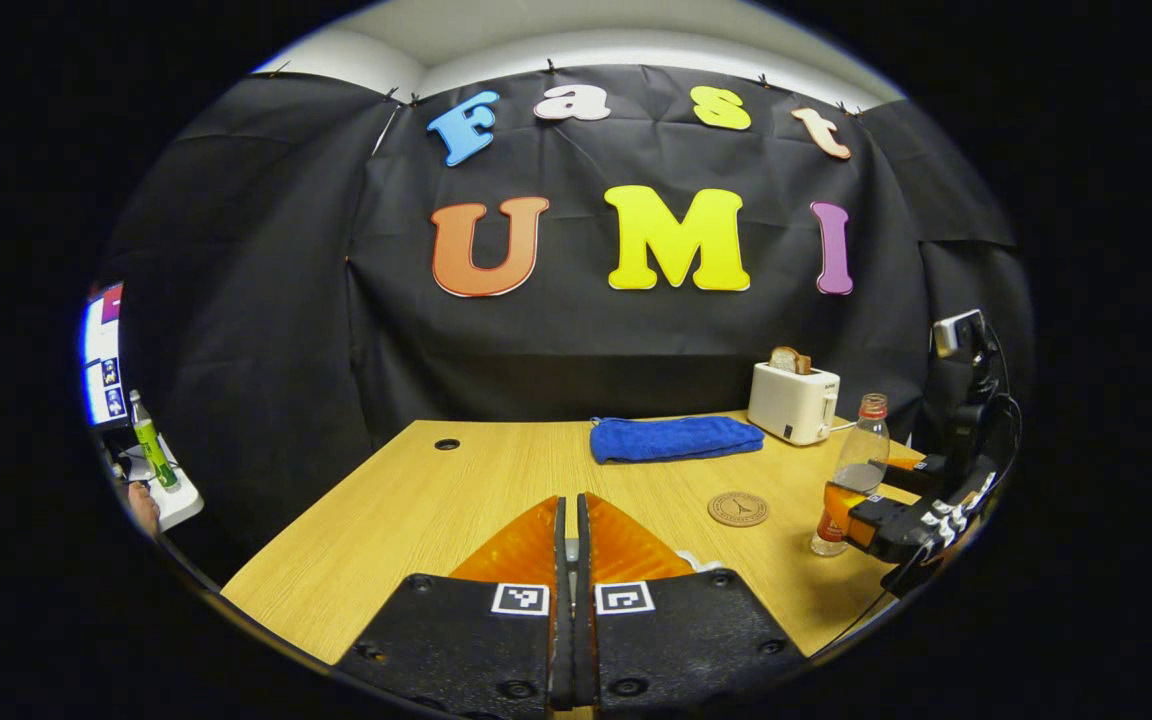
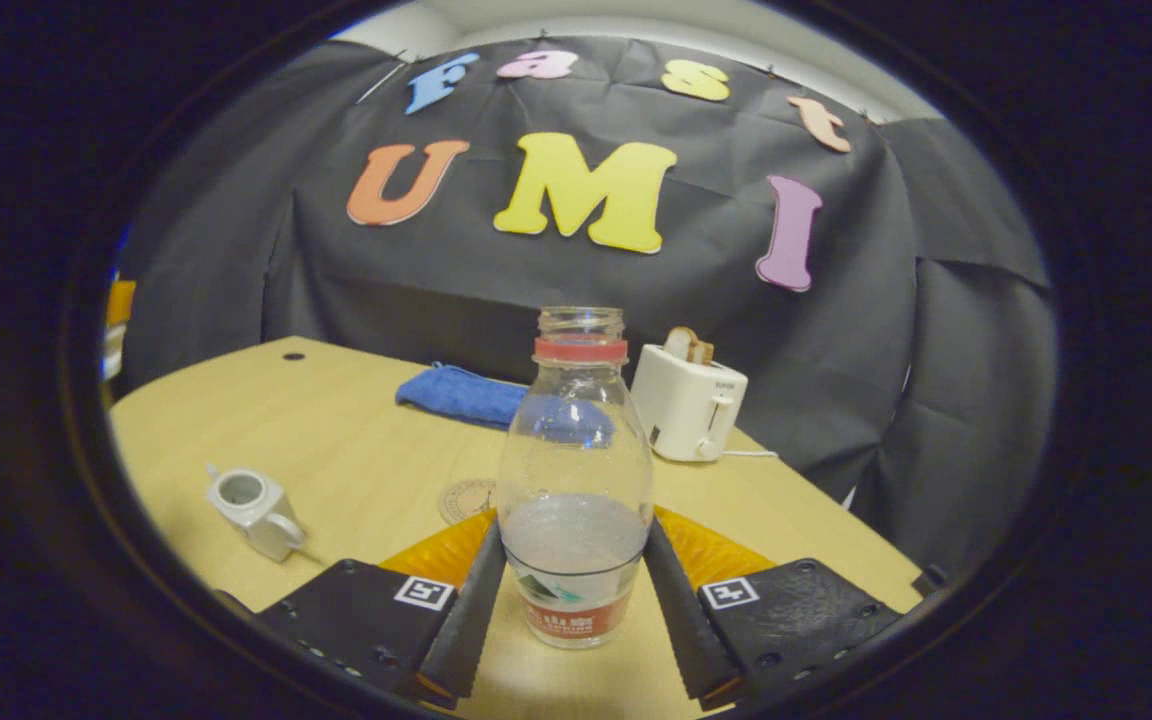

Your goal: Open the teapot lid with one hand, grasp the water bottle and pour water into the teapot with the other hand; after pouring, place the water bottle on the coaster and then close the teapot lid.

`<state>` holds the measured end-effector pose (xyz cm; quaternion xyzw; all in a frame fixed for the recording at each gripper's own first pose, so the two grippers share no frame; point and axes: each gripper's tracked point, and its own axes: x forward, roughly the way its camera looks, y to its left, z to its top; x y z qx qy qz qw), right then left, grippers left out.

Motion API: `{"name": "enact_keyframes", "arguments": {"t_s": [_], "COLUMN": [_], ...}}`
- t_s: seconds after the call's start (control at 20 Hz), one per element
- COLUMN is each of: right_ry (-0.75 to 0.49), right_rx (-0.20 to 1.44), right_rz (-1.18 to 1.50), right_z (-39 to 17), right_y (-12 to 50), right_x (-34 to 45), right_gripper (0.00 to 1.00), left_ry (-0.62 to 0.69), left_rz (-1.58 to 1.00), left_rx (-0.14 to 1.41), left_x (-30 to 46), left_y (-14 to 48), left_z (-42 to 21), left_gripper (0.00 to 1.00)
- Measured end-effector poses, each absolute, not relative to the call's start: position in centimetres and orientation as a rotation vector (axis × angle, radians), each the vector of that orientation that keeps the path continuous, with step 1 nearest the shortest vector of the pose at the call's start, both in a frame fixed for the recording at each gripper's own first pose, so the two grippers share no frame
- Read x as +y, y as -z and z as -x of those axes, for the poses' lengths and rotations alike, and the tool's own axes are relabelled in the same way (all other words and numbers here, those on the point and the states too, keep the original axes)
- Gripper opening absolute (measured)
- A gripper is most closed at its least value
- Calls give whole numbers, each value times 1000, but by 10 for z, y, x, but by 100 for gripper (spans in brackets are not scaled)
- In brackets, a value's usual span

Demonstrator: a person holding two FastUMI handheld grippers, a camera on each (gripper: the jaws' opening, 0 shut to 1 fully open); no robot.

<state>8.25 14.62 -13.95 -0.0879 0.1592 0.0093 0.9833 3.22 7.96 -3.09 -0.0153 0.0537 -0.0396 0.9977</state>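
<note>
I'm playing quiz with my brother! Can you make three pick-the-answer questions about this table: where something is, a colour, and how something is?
1. The blue cloth lies:
A) on the table beside the toaster
B) in the teapot
C) under the coaster

2. The ring on the water bottle neck is:
A) green
B) red
C) blue

3. The water bottle is:
A) full
B) empty
C) partly filled

Answers:
1. A, it lies flat next to the toaster.
2. B, a red band sits under the mouth.
3. C, water fills only the lower part, between the right tongs.

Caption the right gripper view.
Right gripper closed around uncapped water bottle standing on the table, open teapot at left.
</note>
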Motion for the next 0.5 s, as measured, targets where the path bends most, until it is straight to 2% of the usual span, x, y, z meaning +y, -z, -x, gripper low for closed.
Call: {"name": "enact_keyframes", "arguments": {"t_s": [0.5], "right_ry": [-17], "right_rx": [247], "right_rz": [620], "right_z": [-72], "right_y": [131], "right_x": [182], "right_gripper": [75], "left_ry": [49], "left_rz": [12], "left_rx": [145], "left_x": [107], "left_y": [42], "left_z": [-30], "left_gripper": [3]}}
